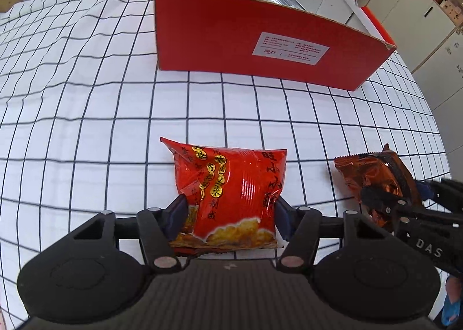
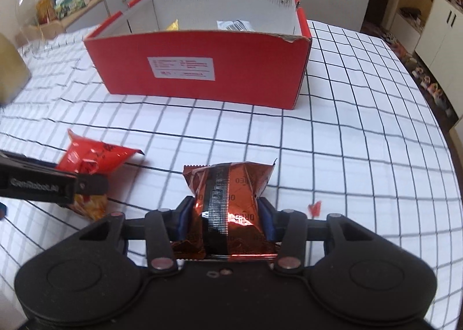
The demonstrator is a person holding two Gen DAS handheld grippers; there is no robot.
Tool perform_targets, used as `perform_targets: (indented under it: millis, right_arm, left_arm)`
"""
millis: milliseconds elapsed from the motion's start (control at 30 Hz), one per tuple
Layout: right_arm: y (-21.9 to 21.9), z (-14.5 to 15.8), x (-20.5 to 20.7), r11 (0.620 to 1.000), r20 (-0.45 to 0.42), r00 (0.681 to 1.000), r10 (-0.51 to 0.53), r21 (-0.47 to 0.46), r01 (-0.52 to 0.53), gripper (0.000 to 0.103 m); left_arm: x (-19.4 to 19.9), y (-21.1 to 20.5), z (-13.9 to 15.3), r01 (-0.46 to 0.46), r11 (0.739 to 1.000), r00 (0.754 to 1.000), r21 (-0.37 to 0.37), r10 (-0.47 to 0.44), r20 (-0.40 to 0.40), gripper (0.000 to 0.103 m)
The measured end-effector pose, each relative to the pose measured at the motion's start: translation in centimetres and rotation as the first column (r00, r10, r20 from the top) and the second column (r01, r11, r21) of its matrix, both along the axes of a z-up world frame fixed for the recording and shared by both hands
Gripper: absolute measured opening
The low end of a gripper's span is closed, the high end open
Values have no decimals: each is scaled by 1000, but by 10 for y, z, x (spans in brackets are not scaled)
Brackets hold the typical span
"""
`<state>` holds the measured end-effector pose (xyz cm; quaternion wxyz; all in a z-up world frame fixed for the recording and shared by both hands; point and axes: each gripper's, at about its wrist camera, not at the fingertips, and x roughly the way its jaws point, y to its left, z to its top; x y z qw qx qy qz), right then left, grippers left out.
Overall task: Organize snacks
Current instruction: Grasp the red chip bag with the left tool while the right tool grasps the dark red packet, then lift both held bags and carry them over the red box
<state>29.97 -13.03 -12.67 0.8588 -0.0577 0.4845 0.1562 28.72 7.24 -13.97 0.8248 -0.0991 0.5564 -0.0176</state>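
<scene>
Clamped between the blue pads of the left hand-held gripper [image 1: 228, 214] sits a red rice-cracker packet [image 1: 231, 191], over the checked table [image 1: 86, 127]. Just beside it, the right hand-held gripper [image 2: 225, 218] pinches a copper Oreo packet [image 2: 231, 208]. Farther back stands an open red cardboard box [image 2: 202, 69] with a yellow packet [image 2: 172, 25] and a silver packet [image 2: 234, 25] inside

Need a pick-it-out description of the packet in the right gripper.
Start at the red cardboard box on the checked tablecloth; in front of it two grippers each hold a packet. The right gripper holds the Oreo packet: copper-brown foil with a black stripe, unlike the bright red snack bag beside it.
</scene>
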Motion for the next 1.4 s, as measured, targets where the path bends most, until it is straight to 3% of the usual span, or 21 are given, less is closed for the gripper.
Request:
perform_targets:
  millis: [367, 600, 733, 1100, 1400]
  right_arm:
    - [6, 24, -41, 989, -12, 997, -76, 123, 77, 45]
    - [10, 42, -52, 985, 17, 995, -98, 144, 94, 45]
    - [12, 56, -54, 984, 45, 993, -106, 145, 99, 45]
    - [16, 108, -38, 983, 156, 982, -106, 166, 80, 45]
    - [23, 141, -4, 985, 244, 966, -84, 164, 45, 45]
  left_arm:
    - [-23, 11, 19, -1, 997, 1000, -73, 2, 23, 57]
    - [-28, 18, 34, 3, 996, 999, -90, 0, 39, 55]
    - [-30, 19, 54, 15, 995, 996, -102, -6, 89, 55]
    - [-10, 19, 117, 40, 994, 975, -101, -17, 222, 55]
    - [24, 15, 149, 40, 996, 956, -82, -14, 291, 55]
